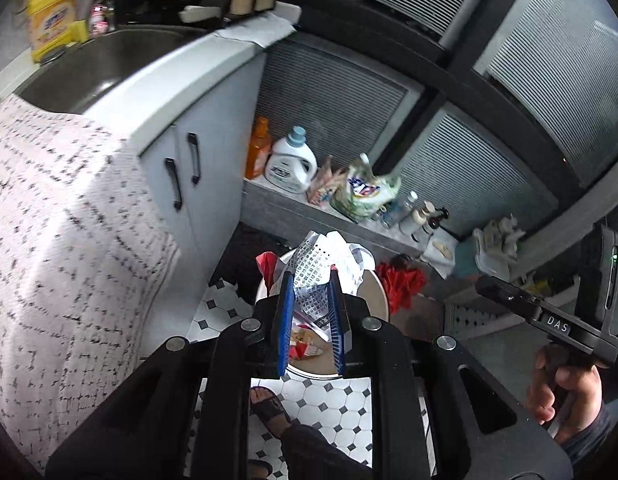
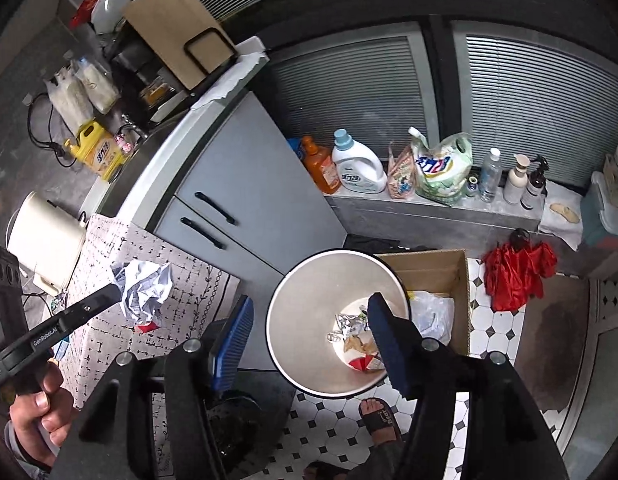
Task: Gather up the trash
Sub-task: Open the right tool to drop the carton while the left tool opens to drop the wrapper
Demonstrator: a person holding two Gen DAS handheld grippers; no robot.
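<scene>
My left gripper (image 1: 311, 280) is shut on a crumpled printed paper (image 1: 313, 268) and holds it over the round white trash bin (image 1: 383, 300). The same paper (image 2: 143, 288) shows in the right wrist view, held above the patterned cloth (image 2: 177, 308) on the counter. The bin (image 2: 293, 300) stands on the tiled floor with foil, wrappers and a red carton (image 2: 363, 362) at its bottom. My right gripper (image 2: 309, 308) is open and empty, its fingers spread above the bin's left side.
A cardboard box (image 2: 433, 268) with a plastic bag stands behind the bin. A red cloth (image 2: 517, 272) lies on the floor. Detergent bottles (image 2: 357, 168) line a grey ledge. A sink (image 1: 109, 64), a white kettle (image 2: 45, 236) and cabinet doors (image 2: 237, 204) are left. A sandalled foot (image 2: 381, 416) is near the bin.
</scene>
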